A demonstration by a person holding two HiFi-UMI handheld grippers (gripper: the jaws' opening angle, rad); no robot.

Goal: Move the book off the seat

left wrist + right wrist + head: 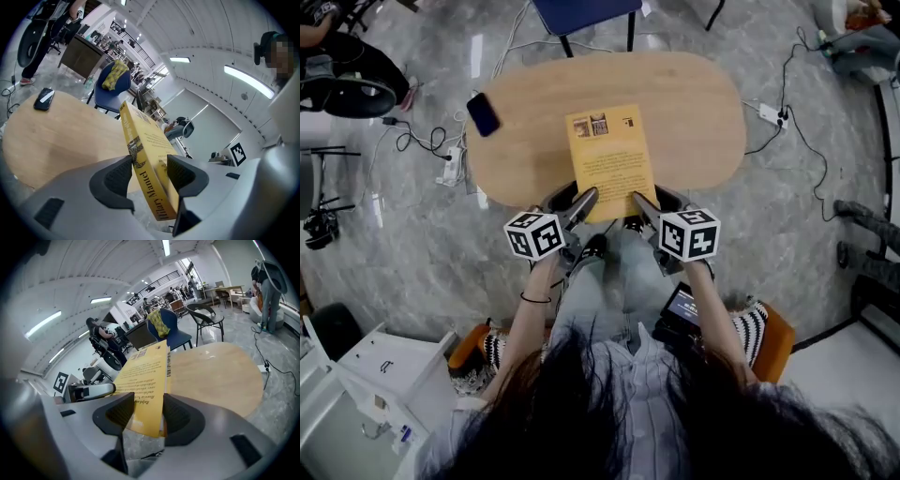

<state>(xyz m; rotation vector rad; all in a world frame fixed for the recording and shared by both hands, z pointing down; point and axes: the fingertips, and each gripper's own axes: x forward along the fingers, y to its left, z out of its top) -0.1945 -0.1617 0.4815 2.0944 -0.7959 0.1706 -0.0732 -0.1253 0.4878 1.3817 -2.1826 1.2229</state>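
An oval wooden table [694,112] stood at upper centre on a grey marbled floor [412,262], a blue chair [581,14] above it, cables [809,150] trailing at right.

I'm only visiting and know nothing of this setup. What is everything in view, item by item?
book: one, yellow, over the table, near end clamped by both grippers
phone: one, dark, on the table's left side
table: one, light wood, oval, in front of the person
chair: one, blue, at the table's far side
cables: several, black, on the grey floor around the table
power strip: one, white, on the floor right of the table
seat: one, orange, under the person
left gripper: one, grey, shut on the book's near left corner
right gripper: one, grey, shut on the book's near right corner
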